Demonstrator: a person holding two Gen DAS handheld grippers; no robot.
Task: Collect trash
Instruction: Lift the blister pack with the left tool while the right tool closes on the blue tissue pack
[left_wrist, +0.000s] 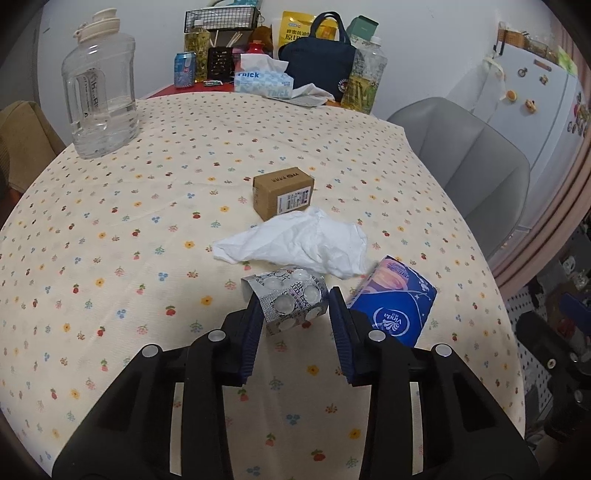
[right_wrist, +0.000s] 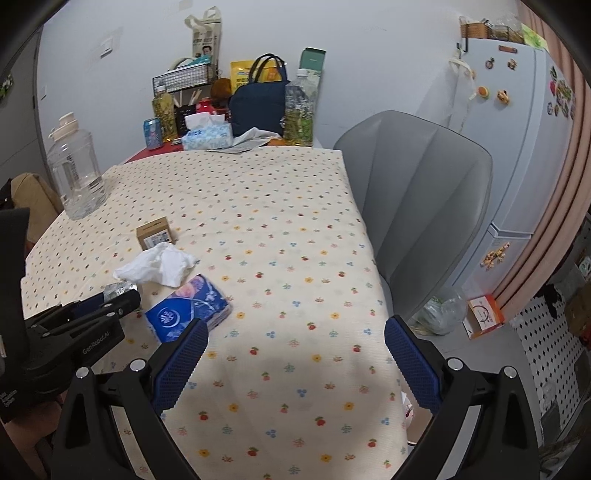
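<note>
Here, left gripper (left_wrist: 295, 299) open, jaws straddling blister pack (left_wrist: 286, 301) on table (left_wrist: 110, 240), pack touching left pad only. Risk: thin foil tilts, slips out as jaws close; right pad may catch tissue pack (left_wrist: 393, 306) just beside. Right gripper (right_wrist: 295, 343) open, empty. Readable: "Vinda" on tissue pack; "GenRobot.AI" on gripper body. Crumpled tissue (left_wrist: 299, 245), box (left_wrist: 283, 195) beyond.

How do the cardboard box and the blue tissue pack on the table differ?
The cardboard box is plain brown with a white label; the blue tissue pack is glossy, printed plastic. The box looks rigid and square-edged; the pack looks soft and rounded. The box sits beyond the crumpled white tissue, the pack nearer, beside the left gripper. Both rest on the floral tablecloth.
</note>
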